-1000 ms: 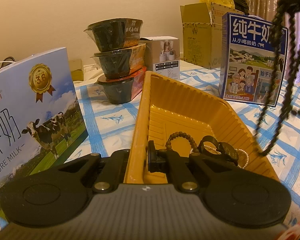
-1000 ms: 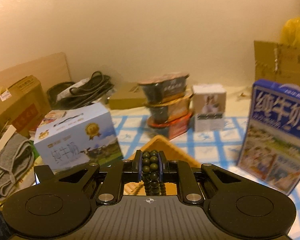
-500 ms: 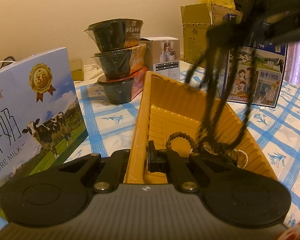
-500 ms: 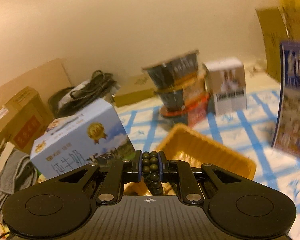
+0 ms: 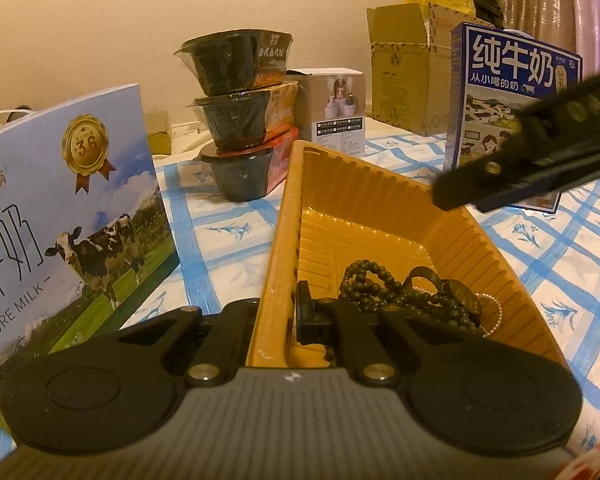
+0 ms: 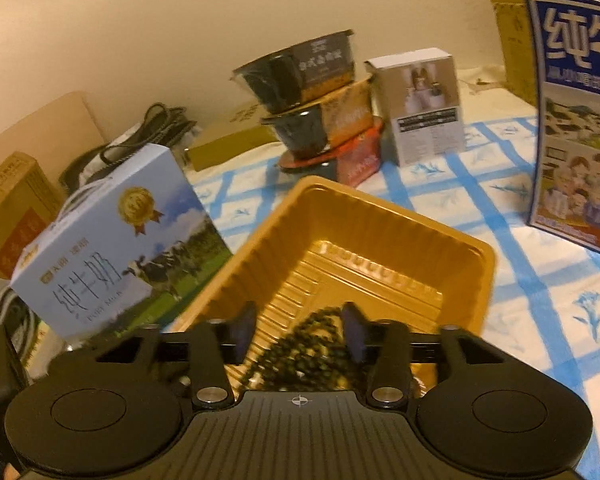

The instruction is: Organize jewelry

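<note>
A yellow plastic tray [image 5: 380, 200] lies on the blue-checked cloth. My left gripper [image 5: 278, 316] is shut on the tray's left wall near the front corner. In the tray lie a long dark bead necklace [image 5: 364, 284], a black watch [image 5: 460, 294] and a pearl bracelet [image 5: 496, 312]. My right gripper [image 6: 298, 328] hangs over the tray [image 6: 380, 208] with its jaws opening. The dark beads [image 6: 300, 352] lie blurred below and between its fingers, and the pads do not press on them. In the left wrist view the right gripper [image 5: 540, 160] reaches in from the upper right.
A pale blue milk carton [image 5: 60, 208] stands left of the tray, and a dark blue one [image 5: 512, 112] to its right. Three stacked black bowls [image 5: 240, 120] and a small white box [image 5: 336, 108] stand behind it. Cardboard boxes [image 5: 404, 72] line the back.
My right gripper has come down over the tray and its jaws have parted. The dark bead necklace that it held has dropped into the tray. The left gripper has kept still.
</note>
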`<state>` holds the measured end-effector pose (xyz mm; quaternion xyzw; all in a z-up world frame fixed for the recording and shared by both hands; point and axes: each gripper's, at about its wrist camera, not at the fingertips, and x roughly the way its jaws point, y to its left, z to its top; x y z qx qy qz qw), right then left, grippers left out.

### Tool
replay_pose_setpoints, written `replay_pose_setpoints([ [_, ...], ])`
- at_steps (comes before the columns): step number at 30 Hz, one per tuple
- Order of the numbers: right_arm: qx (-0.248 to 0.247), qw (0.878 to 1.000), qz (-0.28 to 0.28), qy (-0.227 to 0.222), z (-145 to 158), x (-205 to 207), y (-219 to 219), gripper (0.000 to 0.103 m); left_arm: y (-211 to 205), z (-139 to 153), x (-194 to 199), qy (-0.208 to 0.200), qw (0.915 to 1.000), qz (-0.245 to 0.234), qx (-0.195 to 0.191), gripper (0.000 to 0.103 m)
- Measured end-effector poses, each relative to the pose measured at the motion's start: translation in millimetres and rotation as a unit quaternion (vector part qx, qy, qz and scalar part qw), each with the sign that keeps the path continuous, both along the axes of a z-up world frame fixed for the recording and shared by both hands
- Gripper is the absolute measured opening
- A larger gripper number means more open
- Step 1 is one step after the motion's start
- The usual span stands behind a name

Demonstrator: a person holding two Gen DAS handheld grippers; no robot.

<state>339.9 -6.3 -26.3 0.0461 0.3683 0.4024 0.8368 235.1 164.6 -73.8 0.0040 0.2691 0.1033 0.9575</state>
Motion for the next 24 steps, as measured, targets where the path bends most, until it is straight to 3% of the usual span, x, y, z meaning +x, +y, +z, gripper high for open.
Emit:
replay_pose_setpoints([
  [8,-0.052,0.998,-0.016,-0.018,-21.2,-14.0,-22.4,0.061,10.8,-7.1,0.7,0.008,0.9997,0.007,-0.023,0.005],
  [19,-0.08,0.995,-0.03,-0.045,-42.0,-37.1,-38.2,0.072,40.2,-27.7,0.6,0.039,0.993,0.027,-0.108,0.008],
  [22,-0.083,0.995,-0.029,-0.047,-44.9,-40.6,-40.0,0.074,47.0,-35.2,-1.9,0.053,0.9902,0.033,-0.125,0.012],
  [24,-0.084,0.995,-0.031,-0.047,-46.7,-42.7,-42.4,0.076,50.3,-36.0,-5.5,0.053,0.99,0.041,-0.124,0.027],
])
